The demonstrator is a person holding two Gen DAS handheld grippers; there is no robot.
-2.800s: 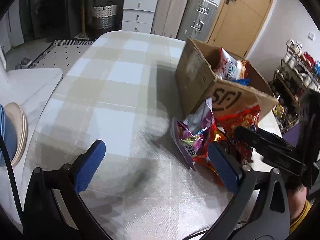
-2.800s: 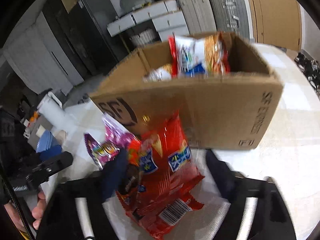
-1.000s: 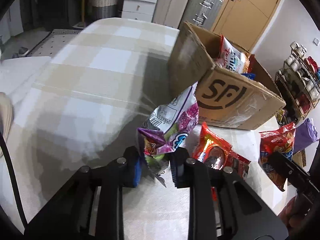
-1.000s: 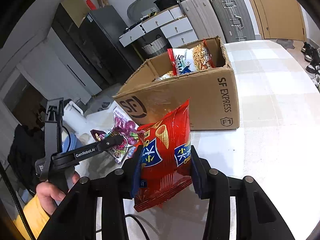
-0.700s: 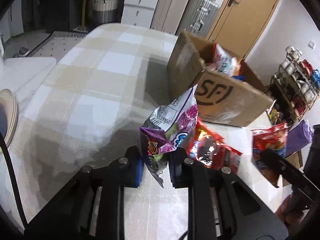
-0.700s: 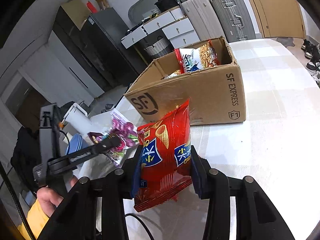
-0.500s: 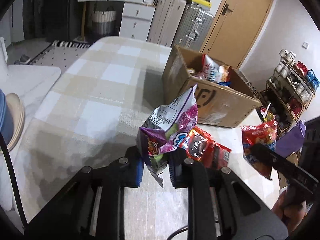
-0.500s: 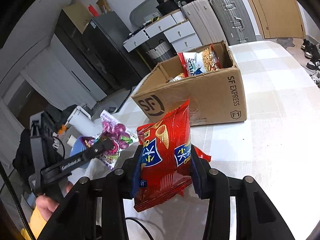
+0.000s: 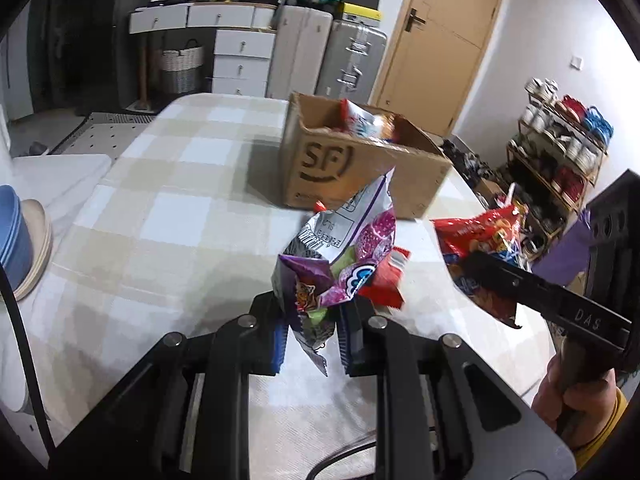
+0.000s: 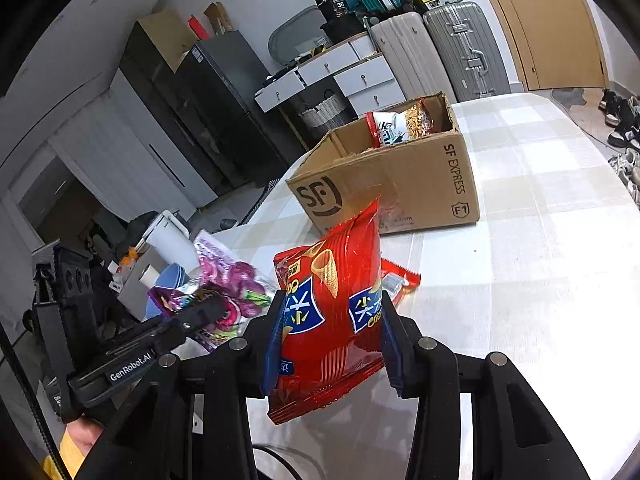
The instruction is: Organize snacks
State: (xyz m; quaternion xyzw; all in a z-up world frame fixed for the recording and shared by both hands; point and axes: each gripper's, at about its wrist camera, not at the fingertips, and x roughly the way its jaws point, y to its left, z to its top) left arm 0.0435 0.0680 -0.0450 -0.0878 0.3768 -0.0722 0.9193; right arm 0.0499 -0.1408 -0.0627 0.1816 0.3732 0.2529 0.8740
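An open brown cardboard box (image 10: pixel 384 184) on the checked table (image 10: pixel 540 240) already holds some packets, while the left gripper (image 9: pixel 310 330) clamps a purple foil snack bag (image 9: pixel 340 256) and the right gripper (image 10: pixel 328 344) clamps a red crinkly chip bag (image 10: pixel 332 304), both held above the table short of the box, and a small red packet (image 10: pixel 400 280) lies unpacked.

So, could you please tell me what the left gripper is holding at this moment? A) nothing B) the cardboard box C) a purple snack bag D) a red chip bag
C: the left gripper has its fingers clamped on the lower end of the purple snack bag, lifted off the table; the red chip bag is in the right gripper.
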